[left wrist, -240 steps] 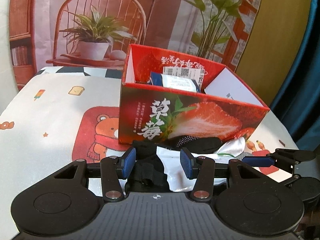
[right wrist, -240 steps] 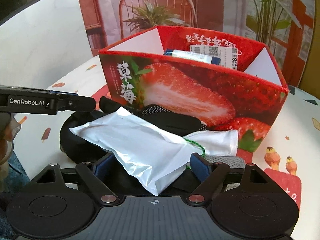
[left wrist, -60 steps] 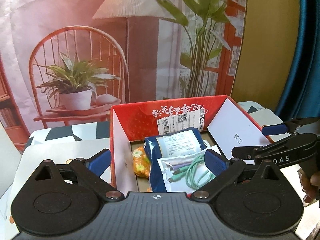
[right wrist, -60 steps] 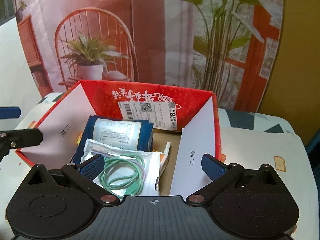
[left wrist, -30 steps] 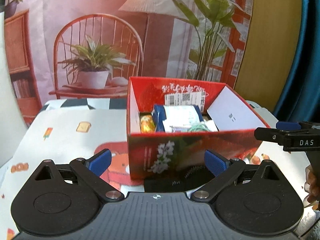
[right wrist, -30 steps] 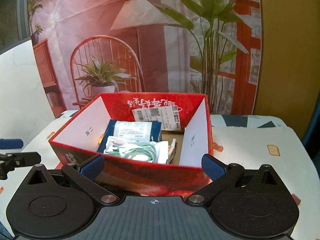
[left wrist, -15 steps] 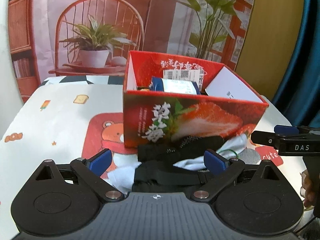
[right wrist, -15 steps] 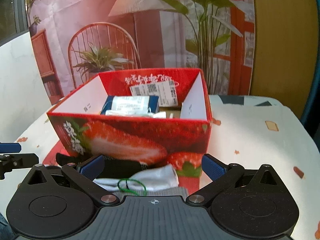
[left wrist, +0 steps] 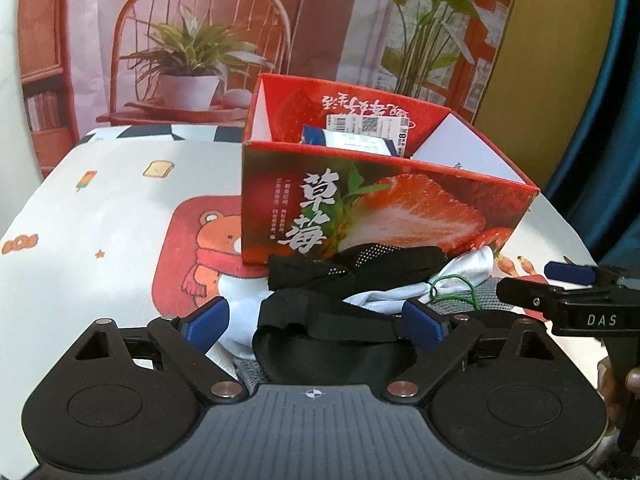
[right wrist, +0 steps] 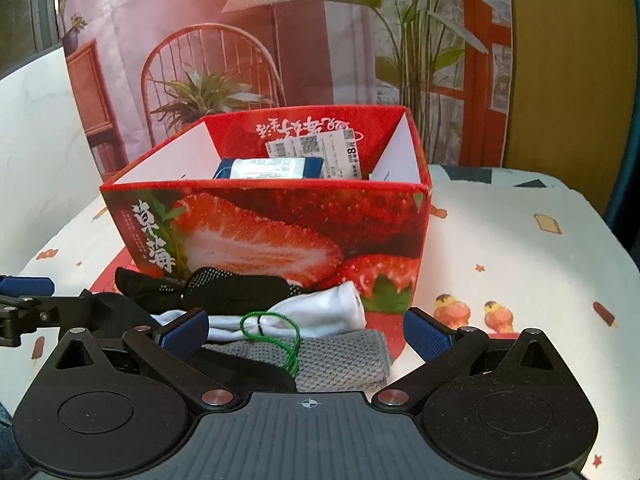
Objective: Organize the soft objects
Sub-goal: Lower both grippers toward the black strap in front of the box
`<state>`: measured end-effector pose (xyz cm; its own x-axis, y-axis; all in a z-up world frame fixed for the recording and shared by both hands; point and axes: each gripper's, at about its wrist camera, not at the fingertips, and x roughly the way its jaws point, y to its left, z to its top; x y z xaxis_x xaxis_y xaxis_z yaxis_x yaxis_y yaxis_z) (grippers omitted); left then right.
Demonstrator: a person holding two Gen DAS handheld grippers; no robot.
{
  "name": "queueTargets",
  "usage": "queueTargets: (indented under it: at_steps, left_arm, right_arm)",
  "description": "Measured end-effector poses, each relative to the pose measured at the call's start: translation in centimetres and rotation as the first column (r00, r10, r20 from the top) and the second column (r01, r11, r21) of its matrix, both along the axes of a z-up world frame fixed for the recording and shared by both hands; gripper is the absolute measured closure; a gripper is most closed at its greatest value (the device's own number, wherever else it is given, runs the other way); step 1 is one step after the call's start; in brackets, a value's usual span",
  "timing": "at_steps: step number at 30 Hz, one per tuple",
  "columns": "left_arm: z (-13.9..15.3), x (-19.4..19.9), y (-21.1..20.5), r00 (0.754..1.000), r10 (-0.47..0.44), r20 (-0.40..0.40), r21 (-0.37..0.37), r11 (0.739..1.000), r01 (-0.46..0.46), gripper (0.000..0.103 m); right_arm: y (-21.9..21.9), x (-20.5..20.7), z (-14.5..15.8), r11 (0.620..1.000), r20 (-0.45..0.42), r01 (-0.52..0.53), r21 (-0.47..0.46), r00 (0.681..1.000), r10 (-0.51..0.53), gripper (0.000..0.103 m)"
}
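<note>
A pile of soft things lies on the table in front of the red strawberry box (left wrist: pixel 400 208) (right wrist: pixel 280 232). It holds a black eye mask (left wrist: pixel 328 336), a black dotted glove (left wrist: pixel 380 264) (right wrist: pixel 236 288), a white sock (left wrist: pixel 460 276) (right wrist: pixel 320 312) with a green cord (right wrist: pixel 276 336), and a grey knit cloth (right wrist: pixel 340 360). My left gripper (left wrist: pixel 316 320) is open, low over the eye mask. My right gripper (right wrist: pixel 306 330) is open, low over the sock and grey cloth. The box holds a blue packet (right wrist: pixel 272 168).
The tablecloth (left wrist: pixel 120 220) has cartoon prints and a red bear patch. A printed backdrop with a chair and plants (left wrist: pixel 192 52) stands behind the table. A blue curtain (left wrist: pixel 608 120) hangs at the right. The right gripper shows in the left wrist view (left wrist: pixel 568 292).
Both grippers have come down from over the box to the soft pile in front of it. The white bag with the green cable is no longer on the pile; it showed inside the box.
</note>
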<state>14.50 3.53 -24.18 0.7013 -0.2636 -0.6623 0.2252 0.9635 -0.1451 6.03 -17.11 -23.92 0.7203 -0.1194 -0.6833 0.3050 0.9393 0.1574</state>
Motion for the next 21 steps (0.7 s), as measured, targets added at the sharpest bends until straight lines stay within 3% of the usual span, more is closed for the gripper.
queueTargets:
  at_steps: [8, 16, 21]
  left_arm:
    - [-0.2, 0.0, -0.2, 1.000, -0.014, -0.010, -0.014, 1.000, 0.014, 0.016]
    - [-1.3, 1.0, 0.4, 0.998, 0.004, -0.062, -0.015, 1.000, -0.005, 0.040]
    - [-2.6, 1.4, 0.7, 0.992, 0.002, -0.129, -0.024, 1.000, -0.005, 0.045]
  right_arm:
    - [0.0, -0.2, -0.5, 0.999, -0.012, -0.007, 0.037, 1.000, 0.008, 0.002]
    - [0.8, -0.2, -0.5, 0.997, -0.020, -0.052, 0.052, 0.998, 0.053, 0.006]
    - [1.3, -0.2, -0.6, 0.996, -0.035, -0.066, 0.064, 0.997, 0.068, 0.006]
